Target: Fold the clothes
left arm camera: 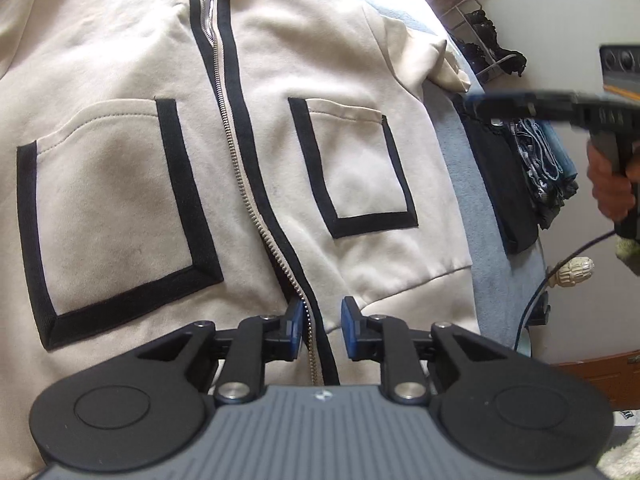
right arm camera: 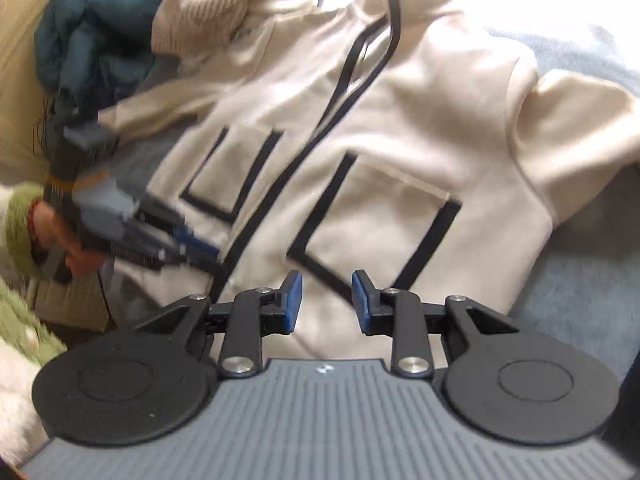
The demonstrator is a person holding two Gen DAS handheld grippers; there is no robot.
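Nearest in the left wrist view, the left claw (left arm camera: 320, 328) is seen with its blue pads (left arm camera: 297, 322) parted a little; the zipper (left arm camera: 240, 168) and its black trim run up through the gap, but the pads are not pressed on them and nothing is pinched. Nearest in the right wrist view, the right claw (right arm camera: 326, 300) is likewise held slightly spread and empty above the lower front of the cream jacket (right arm camera: 400, 120), near the black-trimmed pocket (right arm camera: 376, 216). The jacket is laid flat, front side up, on a pale blue surface (right arm camera: 580, 248) that cannot be identified with certainty, its hem toward the near edge and its collar toward the far edge. Two patch pockets outlined in black are seen, one on each side of the zipper. One sleeve (right arm camera: 580, 128) is folded in beside the body at the right edge. At the left of the right wrist view, the left claw is shown blurred, gripped by a hand (right arm camera: 60, 240) in a green cuff (right arm camera: 20, 224). Farther off, a dark blue garment (right arm camera: 92, 28) lies bunched just beyond the jacket's shoulder. In the left wrist view, folded dark clothing and jeans (left arm camera: 548, 164) are stacked past the right edge.
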